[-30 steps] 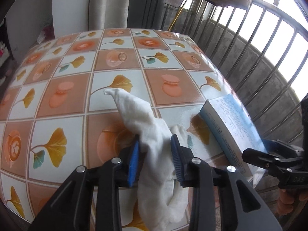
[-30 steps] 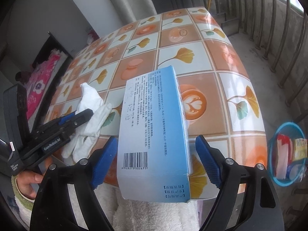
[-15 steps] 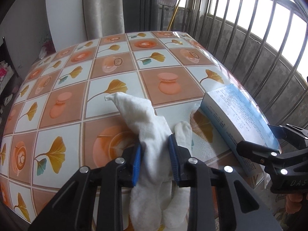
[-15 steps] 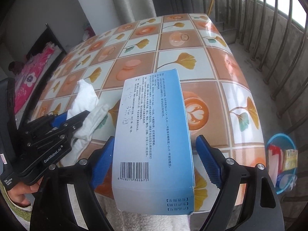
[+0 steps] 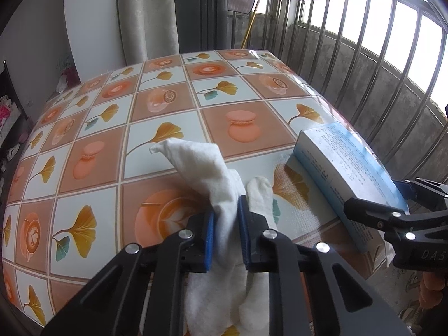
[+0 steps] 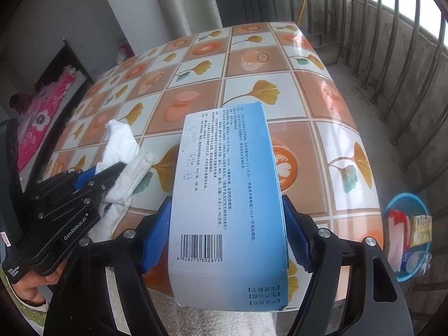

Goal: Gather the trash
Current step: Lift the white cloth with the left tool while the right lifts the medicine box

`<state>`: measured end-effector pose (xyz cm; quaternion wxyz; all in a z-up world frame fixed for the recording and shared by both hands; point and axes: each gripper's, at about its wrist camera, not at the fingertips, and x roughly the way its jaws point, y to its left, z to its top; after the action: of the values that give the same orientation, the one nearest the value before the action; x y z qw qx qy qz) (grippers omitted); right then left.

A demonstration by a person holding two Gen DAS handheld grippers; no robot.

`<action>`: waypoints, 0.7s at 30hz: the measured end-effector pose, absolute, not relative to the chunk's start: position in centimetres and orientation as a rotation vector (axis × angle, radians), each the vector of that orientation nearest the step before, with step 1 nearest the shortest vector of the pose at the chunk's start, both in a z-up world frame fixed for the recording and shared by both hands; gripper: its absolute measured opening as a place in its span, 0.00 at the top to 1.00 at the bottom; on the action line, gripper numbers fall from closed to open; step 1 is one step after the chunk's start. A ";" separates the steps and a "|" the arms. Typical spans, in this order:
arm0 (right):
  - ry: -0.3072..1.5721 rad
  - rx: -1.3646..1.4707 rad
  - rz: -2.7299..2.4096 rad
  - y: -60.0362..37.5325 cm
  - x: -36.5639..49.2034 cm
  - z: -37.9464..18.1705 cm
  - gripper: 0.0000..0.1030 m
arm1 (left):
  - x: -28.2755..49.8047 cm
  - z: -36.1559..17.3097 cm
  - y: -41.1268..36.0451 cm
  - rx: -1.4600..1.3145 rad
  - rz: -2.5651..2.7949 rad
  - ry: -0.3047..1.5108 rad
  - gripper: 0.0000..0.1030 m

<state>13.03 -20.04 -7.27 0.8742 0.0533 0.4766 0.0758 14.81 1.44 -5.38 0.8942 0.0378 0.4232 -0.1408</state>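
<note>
My left gripper [image 5: 226,215] is shut on a crumpled white tissue [image 5: 207,168] and holds it just above the tiled table [image 5: 168,106]; the tissue hangs down between the blue pads. It also shows in the right wrist view [image 6: 123,145], with the left gripper [image 6: 109,169] around it. My right gripper [image 6: 226,218] is shut on a blue and white medicine box [image 6: 226,196], lifted over the table's near right edge. The box also shows in the left wrist view [image 5: 344,173], with the right gripper [image 5: 392,204] at its near end.
A blue basket [image 6: 406,235] with several wrappers stands on the floor to the right of the table. A metal railing [image 5: 378,64] runs along the right side. A curtain [image 5: 145,14] and wall lie behind the table. White cloth [image 6: 224,322] lies under the box.
Both grippers closed: the left pads pinched the tissue, the right pads came in against the box. Both items rose slightly and drew toward the near edge.
</note>
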 end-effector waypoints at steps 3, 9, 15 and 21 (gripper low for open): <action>0.993 0.116 0.156 -20.1 13.0 -7.2 0.33 | 14.8 -5.3 1.5 0.077 -0.291 0.874 0.87; 0.987 0.129 0.154 -20.4 12.9 -7.0 0.35 | 14.7 -5.0 1.7 0.078 -0.289 0.862 0.87; 0.978 0.139 0.156 -20.5 12.8 -6.8 0.36 | 14.5 -4.3 1.9 0.069 -0.288 0.837 0.88; 0.959 0.148 0.159 -20.5 12.5 -6.2 0.36 | 14.0 -3.2 1.8 0.065 -0.293 0.810 0.88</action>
<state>12.49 -20.52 -6.21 0.8816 0.0711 0.4604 0.0765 14.03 1.79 -3.22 0.9083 0.0317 0.3923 -0.1418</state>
